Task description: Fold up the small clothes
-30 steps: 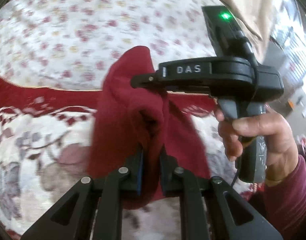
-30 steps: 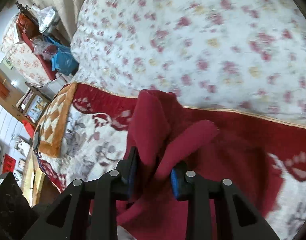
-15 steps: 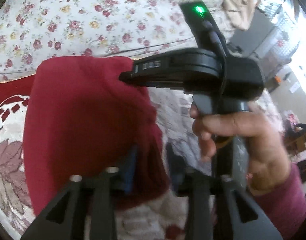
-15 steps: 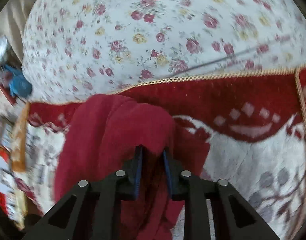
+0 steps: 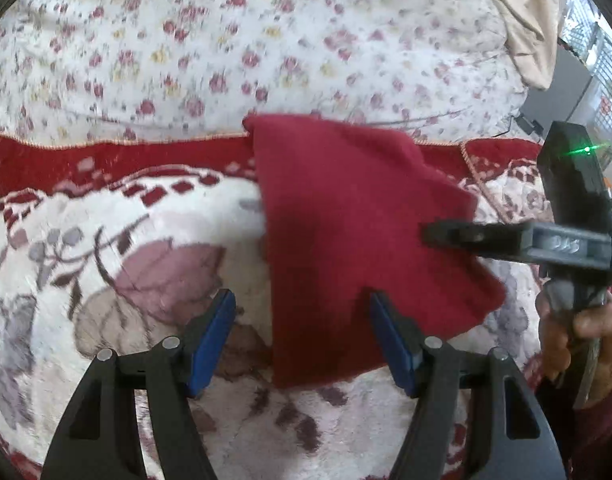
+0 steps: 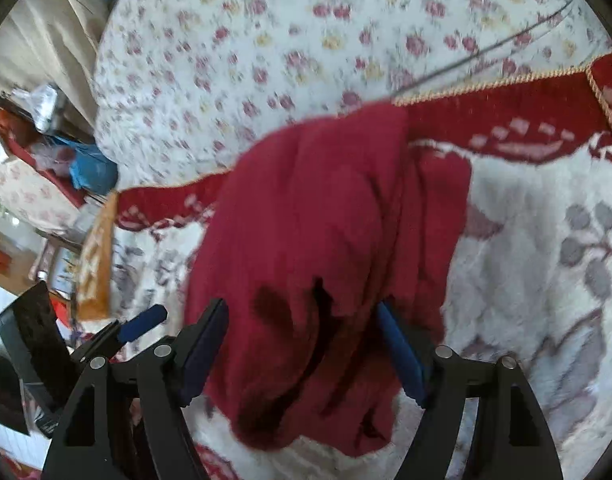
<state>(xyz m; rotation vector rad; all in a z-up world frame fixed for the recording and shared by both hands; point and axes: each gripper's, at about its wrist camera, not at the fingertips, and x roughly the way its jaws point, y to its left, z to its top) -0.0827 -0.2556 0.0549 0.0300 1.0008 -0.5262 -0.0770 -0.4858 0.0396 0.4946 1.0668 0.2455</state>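
A small dark red garment [image 5: 346, 216] lies folded on the white and red blanket [image 5: 105, 248]. In the right wrist view it shows as a rumpled red heap [image 6: 314, 264] with overlapping layers. My left gripper [image 5: 301, 340] is open, its blue pads on either side of the garment's near edge, holding nothing. My right gripper [image 6: 301, 348] is open too, its jaws straddling the garment's near part. The right gripper also shows in the left wrist view [image 5: 430, 236], at the garment's right side, held by a hand [image 5: 586, 332].
A floral white sheet [image 5: 265, 40] covers the bed behind the blanket. A gold cord [image 6: 486, 84] edges the blanket. Beige curtain [image 5: 522, 20] hangs far right. Cluttered furniture and a blue bag [image 6: 89, 168] stand past the bed's left side.
Both grippers were shut on the red garment and carried it; now both have opened and let it go, and it lies on the blanket.
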